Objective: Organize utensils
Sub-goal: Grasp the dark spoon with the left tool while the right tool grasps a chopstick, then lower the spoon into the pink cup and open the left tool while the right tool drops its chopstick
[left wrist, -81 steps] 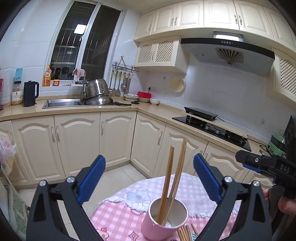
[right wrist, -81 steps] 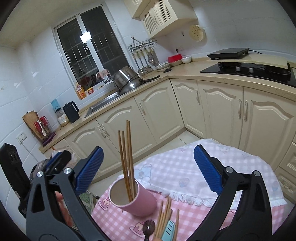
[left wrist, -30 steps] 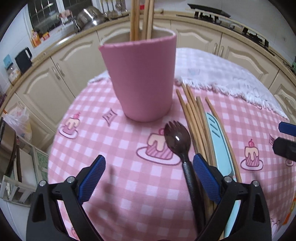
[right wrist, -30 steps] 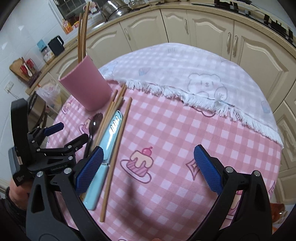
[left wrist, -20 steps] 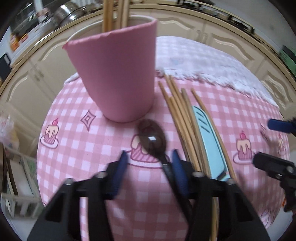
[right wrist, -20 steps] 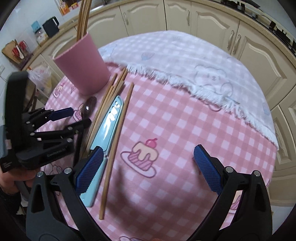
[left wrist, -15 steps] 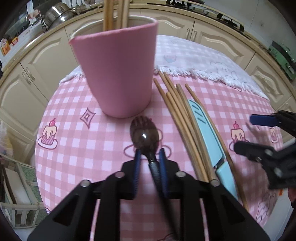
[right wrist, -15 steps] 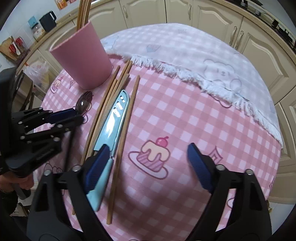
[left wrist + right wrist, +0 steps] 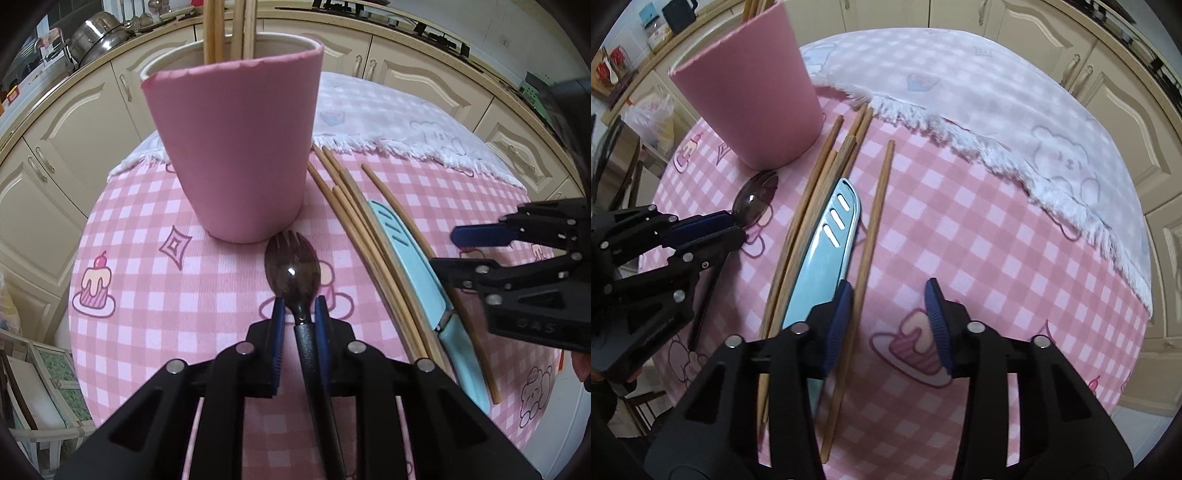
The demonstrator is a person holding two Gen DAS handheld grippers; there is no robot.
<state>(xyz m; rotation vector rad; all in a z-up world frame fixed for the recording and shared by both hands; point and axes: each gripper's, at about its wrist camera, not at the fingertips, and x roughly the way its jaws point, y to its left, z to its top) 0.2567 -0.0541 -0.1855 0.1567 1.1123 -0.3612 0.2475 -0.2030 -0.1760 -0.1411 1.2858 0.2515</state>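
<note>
A pink cup (image 9: 236, 147) holding a few chopsticks stands on the pink checked tablecloth (image 9: 147, 280). My left gripper (image 9: 298, 314) is shut on the neck of a dark spork (image 9: 291, 269) lying just in front of the cup; it also shows in the right wrist view (image 9: 753, 201). Beside it lie several loose wooden chopsticks (image 9: 354, 221) and a light blue sheathed knife (image 9: 410, 266). My right gripper (image 9: 890, 321) is partly open, low over the cloth, with a single chopstick (image 9: 875, 221) beside its left finger. The knife (image 9: 827, 251) lies just left of it.
A white fringed cloth (image 9: 979, 110) covers the far part of the round table. Cream kitchen cabinets (image 9: 55, 122) curve around behind. A chair and bags stand on the floor to the left (image 9: 33, 384).
My left gripper has dropped to the table and closed on the spork's neck. My right gripper has moved down toward the single chopstick and its jaws have narrowed.
</note>
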